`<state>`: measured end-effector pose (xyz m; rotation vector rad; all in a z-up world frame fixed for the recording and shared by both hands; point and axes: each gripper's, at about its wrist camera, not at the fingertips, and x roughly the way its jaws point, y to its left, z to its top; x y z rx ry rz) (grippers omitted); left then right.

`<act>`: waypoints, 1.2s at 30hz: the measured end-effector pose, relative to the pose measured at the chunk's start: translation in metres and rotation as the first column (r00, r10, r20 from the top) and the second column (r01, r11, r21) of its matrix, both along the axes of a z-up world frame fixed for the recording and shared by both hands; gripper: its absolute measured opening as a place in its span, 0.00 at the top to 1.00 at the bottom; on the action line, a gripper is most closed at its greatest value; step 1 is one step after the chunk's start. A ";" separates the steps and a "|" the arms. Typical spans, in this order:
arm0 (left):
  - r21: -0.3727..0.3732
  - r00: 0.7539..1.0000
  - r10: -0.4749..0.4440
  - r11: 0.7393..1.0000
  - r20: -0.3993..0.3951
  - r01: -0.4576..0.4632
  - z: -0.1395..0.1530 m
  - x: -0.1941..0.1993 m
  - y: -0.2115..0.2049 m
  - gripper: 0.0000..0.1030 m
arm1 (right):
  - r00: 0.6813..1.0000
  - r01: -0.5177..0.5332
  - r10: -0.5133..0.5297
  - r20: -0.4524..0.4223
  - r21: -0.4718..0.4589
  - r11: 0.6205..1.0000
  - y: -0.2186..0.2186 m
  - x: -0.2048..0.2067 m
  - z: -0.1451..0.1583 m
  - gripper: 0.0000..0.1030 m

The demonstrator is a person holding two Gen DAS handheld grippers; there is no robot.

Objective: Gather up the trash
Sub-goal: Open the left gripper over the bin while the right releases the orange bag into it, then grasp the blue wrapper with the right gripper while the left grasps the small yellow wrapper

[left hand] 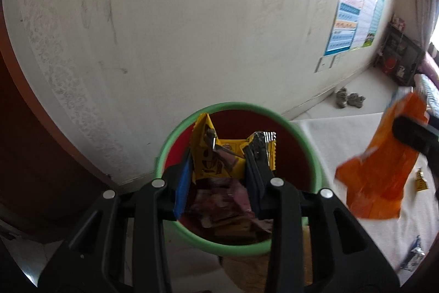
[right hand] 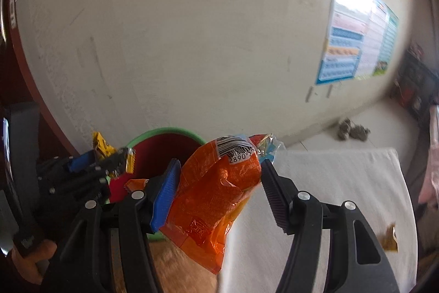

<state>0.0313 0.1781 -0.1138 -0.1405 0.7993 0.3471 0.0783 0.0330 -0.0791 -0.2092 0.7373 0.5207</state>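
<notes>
A red bin with a green rim (left hand: pixel 274 116) stands by the wall and holds several wrappers. My left gripper (left hand: pixel 222 153) hangs over its mouth, shut on a yellow wrapper (left hand: pixel 211 153). It also shows in the right wrist view (right hand: pixel 107 158) beside the bin (right hand: pixel 164 132). My right gripper (right hand: pixel 219 169) is shut on a crumpled orange bag (right hand: pixel 216 197), held in the air just right of the bin. The orange bag shows in the left wrist view (left hand: pixel 384 164), above the white cloth.
A table with a white cloth (left hand: pixel 343 133) lies right of the bin. A small yellow wrapper (left hand: pixel 420 180) and a silver wrapper (left hand: pixel 413 257) lie on it. Slippers (left hand: pixel 349 98) lie by the wall. A poster (left hand: pixel 354 18) hangs there.
</notes>
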 end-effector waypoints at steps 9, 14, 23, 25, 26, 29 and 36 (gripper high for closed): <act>-0.003 0.994 0.103 0.995 -0.020 -0.104 -0.017 0.003 0.037 0.47 | 0.997 -0.076 0.076 -0.003 0.007 0.997 0.036 0.014 -0.012 0.31; -0.005 0.996 0.086 0.996 -0.032 -0.086 -0.021 0.004 0.028 0.42 | 0.998 -0.007 0.009 -0.060 0.037 0.999 0.003 0.006 -0.021 0.30; -0.017 0.999 -0.027 0.999 -0.029 0.027 -0.017 0.007 -0.016 0.36 | 0.931 0.311 -0.319 -0.175 -0.075 0.948 -0.142 -0.037 -0.062 0.28; 0.000 0.998 -0.063 0.998 -0.025 0.063 -0.014 0.008 -0.031 0.30 | 0.877 0.426 -0.436 -0.203 -0.094 0.900 -0.184 -0.052 -0.072 0.24; 0.002 0.997 -0.077 0.997 -0.022 0.077 -0.013 0.008 -0.038 0.29 | 0.851 0.472 -0.481 -0.211 -0.097 0.876 -0.203 -0.058 -0.075 0.23; -0.002 0.992 -0.122 0.993 -0.017 0.121 -0.008 0.009 -0.059 0.29 | 0.759 0.600 -0.612 -0.222 -0.125 0.790 -0.253 -0.079 -0.089 0.23; 0.000 0.965 -0.262 0.965 -0.007 0.262 -0.001 0.009 -0.130 0.27 | 0.579 0.756 -0.742 -0.339 -0.117 0.644 -0.322 -0.109 -0.124 0.23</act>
